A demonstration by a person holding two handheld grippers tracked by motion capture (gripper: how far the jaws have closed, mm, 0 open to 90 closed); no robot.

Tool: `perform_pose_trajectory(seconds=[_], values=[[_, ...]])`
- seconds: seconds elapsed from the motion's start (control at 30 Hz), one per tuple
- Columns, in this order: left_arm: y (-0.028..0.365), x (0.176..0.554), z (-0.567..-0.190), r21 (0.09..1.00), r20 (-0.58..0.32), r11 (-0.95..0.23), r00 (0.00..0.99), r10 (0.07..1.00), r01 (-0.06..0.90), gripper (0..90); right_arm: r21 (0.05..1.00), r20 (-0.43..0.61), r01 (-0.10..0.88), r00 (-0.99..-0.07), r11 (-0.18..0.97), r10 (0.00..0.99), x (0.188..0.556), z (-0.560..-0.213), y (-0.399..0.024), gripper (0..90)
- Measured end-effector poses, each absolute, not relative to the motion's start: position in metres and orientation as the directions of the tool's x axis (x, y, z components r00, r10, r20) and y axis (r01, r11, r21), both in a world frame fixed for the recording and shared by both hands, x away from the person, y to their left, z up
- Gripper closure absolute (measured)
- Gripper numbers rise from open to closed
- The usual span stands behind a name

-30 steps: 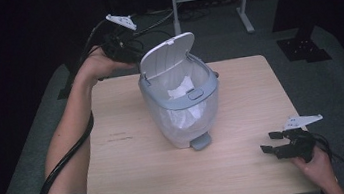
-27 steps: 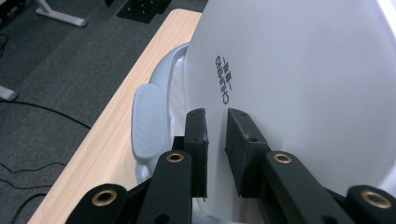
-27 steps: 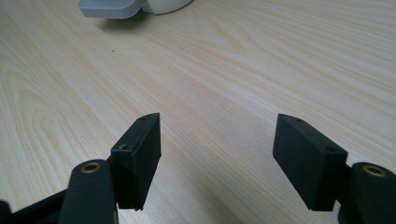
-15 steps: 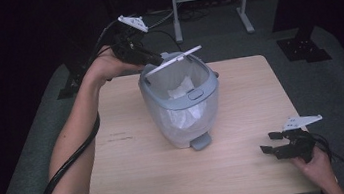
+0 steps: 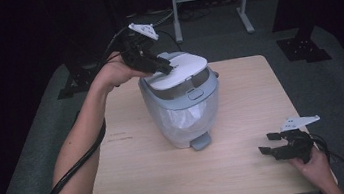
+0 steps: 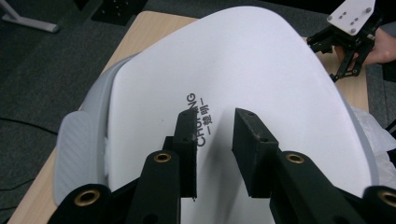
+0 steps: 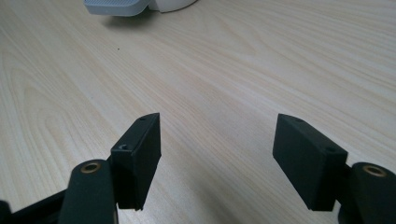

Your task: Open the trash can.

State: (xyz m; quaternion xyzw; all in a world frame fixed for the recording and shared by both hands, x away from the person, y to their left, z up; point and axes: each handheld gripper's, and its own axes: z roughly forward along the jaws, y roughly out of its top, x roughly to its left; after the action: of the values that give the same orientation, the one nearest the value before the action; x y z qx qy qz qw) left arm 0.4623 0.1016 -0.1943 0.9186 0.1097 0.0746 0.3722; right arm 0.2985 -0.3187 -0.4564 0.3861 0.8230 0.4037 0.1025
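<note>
**Lid nearly down on the bin**

I have my left gripper (image 5: 165, 68) on top of the white lid (image 5: 179, 70) of the pedal bin (image 5: 181, 108), which stands at the centre of the table (image 5: 136, 182). In the high view my gripper sits at about ten o'clock on the lid, near its hinge edge. In the left gripper view my two black jaws lie over the lid's (image 6: 243, 74) smooth top, right on the printed lettering, with a gap between them and nothing caught in it. They have just been opening, so I read this gripper as released, resting on or just above the lid rather than clamping it.

The lid is almost flat over the bin's rim, yet a dark slit shows under its front edge at six o'clock, above the grey catch. So the closing looks mostly done; what is left, as I judge it, is the last press to seat the front edge and then lifting away. The white liner bag (image 5: 185, 118) shows through the bin's translucent wall, and the foot pedal (image 5: 200, 141) sticks out at six o'clock.

My right gripper (image 5: 272, 143) rests idle at four o'clock near the table's edge, jaws spread wide over bare wood (image 7: 233, 70), holding nothing.
</note>
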Motion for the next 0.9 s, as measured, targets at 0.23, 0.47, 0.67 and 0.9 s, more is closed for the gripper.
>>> perform_pose_trajectory(seconds=[0.23,0.47,0.67,0.9], values=[[0.093,0.454,-0.201,0.694,0.049,-0.706,0.968,0.246,0.144,68.6,0.746,0.142,0.55,-0.682,0.375,0.717,0.297,-0.456,-0.317,31.3],[0.088,0.452,-0.211,0.684,0.034,-0.712,0.969,0.243,0.155,67.0,0.75,0.137,0.544,-0.685,0.377,0.716,0.296,-0.455,-0.316,31.3],[0.086,0.452,-0.214,0.704,0.013,-0.691,0.969,0.247,0.167,65.6,0.75,0.135,0.543,-0.684,0.377,0.717,0.296,-0.455,-0.316,31.3],[0.078,0.449,-0.216,0.697,0.016,-0.694,0.963,0.269,0.182,47.8,0.748,0.135,0.543,-0.686,0.381,0.715,0.298,-0.456,-0.315,31.3]])
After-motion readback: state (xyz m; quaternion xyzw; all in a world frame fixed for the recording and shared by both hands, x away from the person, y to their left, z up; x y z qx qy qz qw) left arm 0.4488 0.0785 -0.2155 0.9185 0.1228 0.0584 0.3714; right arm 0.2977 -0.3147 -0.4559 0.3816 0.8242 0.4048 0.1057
